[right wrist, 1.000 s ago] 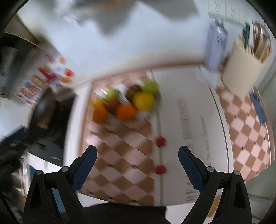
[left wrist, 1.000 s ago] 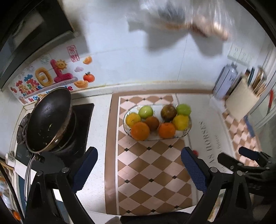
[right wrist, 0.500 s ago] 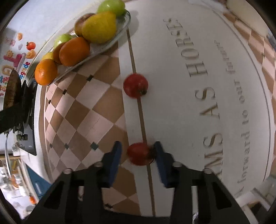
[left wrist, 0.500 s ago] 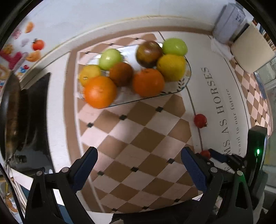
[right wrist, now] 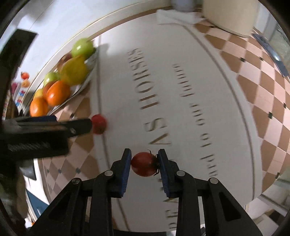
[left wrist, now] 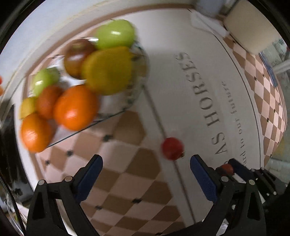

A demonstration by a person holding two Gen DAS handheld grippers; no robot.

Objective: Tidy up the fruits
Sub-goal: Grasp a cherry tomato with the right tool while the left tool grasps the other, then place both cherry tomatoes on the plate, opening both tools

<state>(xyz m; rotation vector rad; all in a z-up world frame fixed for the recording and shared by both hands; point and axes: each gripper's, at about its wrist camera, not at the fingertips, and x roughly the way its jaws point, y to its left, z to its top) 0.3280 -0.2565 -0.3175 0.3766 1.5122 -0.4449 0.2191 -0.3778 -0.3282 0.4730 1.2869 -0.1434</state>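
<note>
My right gripper [right wrist: 144, 162] is shut on a small red tomato [right wrist: 144, 164], with the blue pads touching both its sides, just above the white mat. The same held tomato [left wrist: 226, 168] shows in the left wrist view. A second small red tomato [left wrist: 172, 148] [right wrist: 98, 123] lies on the mat just ahead of my left gripper [left wrist: 145, 168], which is open and empty. My left gripper's fingertip reaches this tomato in the right wrist view. A glass fruit plate [left wrist: 134, 94] [right wrist: 90, 76] holds oranges, green apples, a yellow fruit and a dark fruit at the back left.
A beige container [left wrist: 253, 32] [right wrist: 230, 16] and a white cloth [right wrist: 175, 17] stand at the back right. The checked mat [left wrist: 126, 163] covers the counter. A dark stove edge [left wrist: 7, 138] lies at far left.
My left gripper has moved down and right toward the loose tomato. My right gripper has closed on the near tomato and lifted it slightly.
</note>
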